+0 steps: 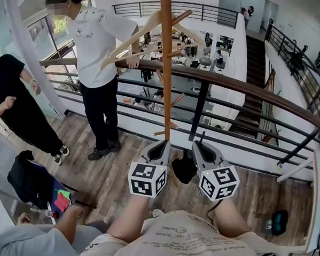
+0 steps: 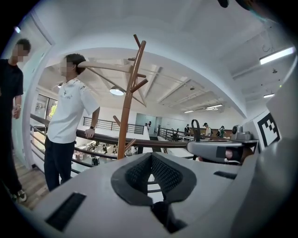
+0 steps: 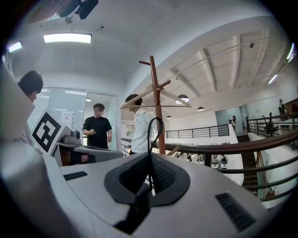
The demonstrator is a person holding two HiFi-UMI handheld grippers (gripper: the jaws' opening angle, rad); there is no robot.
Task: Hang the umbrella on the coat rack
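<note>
The wooden coat rack (image 1: 168, 71) stands straight ahead by the railing, its pegs angled upward; it also shows in the left gripper view (image 2: 125, 116) and the right gripper view (image 3: 157, 107). My right gripper (image 1: 199, 144) (image 3: 150, 155) is shut on the umbrella's thin black strap loop (image 3: 150, 132), which sticks up above the jaws. The folded black umbrella (image 1: 183, 169) hangs low between the two grippers. My left gripper (image 1: 162, 145) (image 2: 150, 155) is beside it, its pads meeting at the tips with nothing visible between them. Both grippers point at the rack's pole, a short way from it.
A dark railing with a brown handrail (image 1: 243, 85) runs behind the rack, above an open atrium. A person in a white shirt (image 1: 97, 58) leans on it at left; another person in black (image 1: 14, 100) stands farther left. A black bag (image 1: 32, 182) lies on the wooden floor.
</note>
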